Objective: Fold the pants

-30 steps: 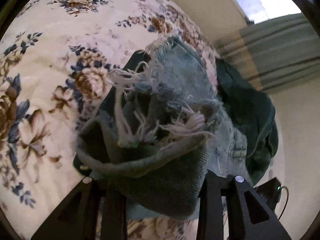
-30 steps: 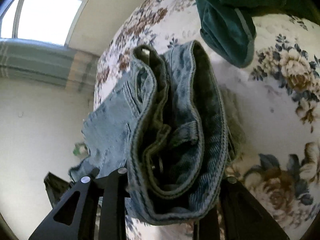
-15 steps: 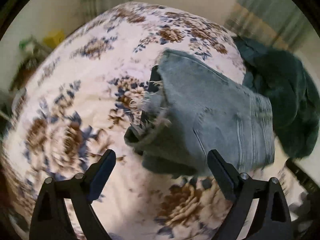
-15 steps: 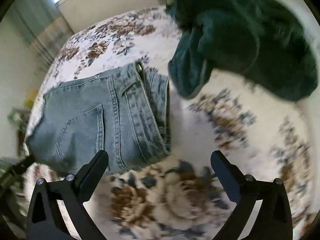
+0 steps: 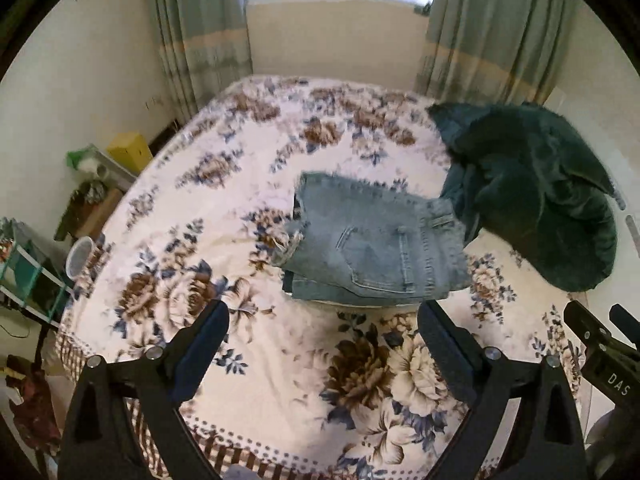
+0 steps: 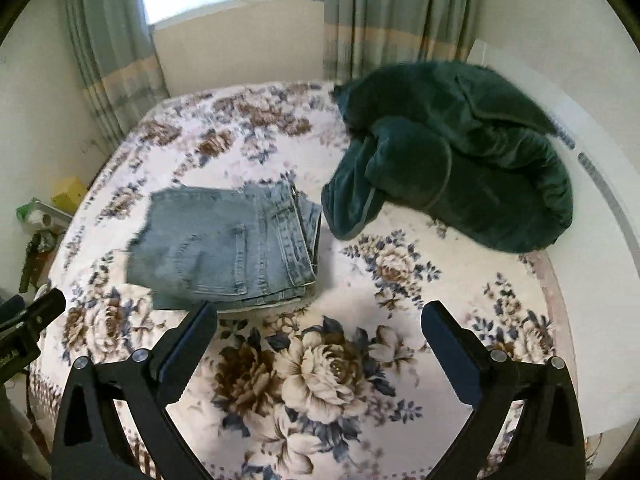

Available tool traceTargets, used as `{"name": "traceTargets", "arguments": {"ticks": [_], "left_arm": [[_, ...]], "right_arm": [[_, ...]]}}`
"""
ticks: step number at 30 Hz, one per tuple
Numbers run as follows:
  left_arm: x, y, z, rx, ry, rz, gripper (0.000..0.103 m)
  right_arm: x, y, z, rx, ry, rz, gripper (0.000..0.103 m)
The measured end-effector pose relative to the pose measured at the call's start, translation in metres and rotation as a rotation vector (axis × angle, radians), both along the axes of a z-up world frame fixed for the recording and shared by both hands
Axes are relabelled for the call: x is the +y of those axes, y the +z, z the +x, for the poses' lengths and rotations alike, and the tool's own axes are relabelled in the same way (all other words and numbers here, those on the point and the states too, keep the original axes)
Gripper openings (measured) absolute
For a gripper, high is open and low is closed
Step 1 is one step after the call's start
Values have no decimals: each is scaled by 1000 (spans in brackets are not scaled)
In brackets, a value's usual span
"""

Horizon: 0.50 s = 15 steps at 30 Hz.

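Observation:
The light blue jeans (image 5: 372, 240) lie folded into a compact stack on the floral bedspread (image 5: 248, 344), back pocket up, frayed hems at the left. They also show in the right wrist view (image 6: 228, 244). My left gripper (image 5: 322, 328) is open and empty, held above the bed's near edge, well short of the jeans. My right gripper (image 6: 320, 328) is open and empty too, back from the jeans and to their right. Part of the right gripper's body (image 5: 604, 356) shows at the left view's right edge.
A dark green blanket (image 6: 452, 156) is heaped on the bed just right of the jeans. A cluttered shelf with a yellow box (image 5: 130, 150) stands left of the bed. Curtains (image 5: 200, 32) and a window lie behind. A white wall panel (image 6: 600, 184) runs along the right.
Both grippers opened and let go of the jeans, then drew back and up from the bed. The jeans now lie folded on the bedspread, farther off in both views.

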<state>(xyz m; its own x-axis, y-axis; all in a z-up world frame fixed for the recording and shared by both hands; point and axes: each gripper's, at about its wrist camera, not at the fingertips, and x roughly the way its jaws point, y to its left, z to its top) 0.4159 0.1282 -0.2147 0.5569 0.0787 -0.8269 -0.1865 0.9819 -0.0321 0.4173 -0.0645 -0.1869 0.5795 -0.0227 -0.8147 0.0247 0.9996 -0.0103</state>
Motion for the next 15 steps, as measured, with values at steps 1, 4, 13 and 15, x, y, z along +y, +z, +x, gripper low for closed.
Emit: {"name": "traceTargets", "arguments": {"ticks": [1,4,13,15], "left_arm": [[-2,10,-9,-14,-1,5,96],[-7,40,-44,-61,5,21,96],[-24,111,-147,-178,6,59,96],[-27,123,-165,-189,-6,55,96]], "right_arm": [[-1,17,-17,-19,7,2,103],[-2,54,-54,-68,29,-2,103],[-2,150,-180,-175,109,3,103],[-3,168,-205,-203,113,-3,103]]}}
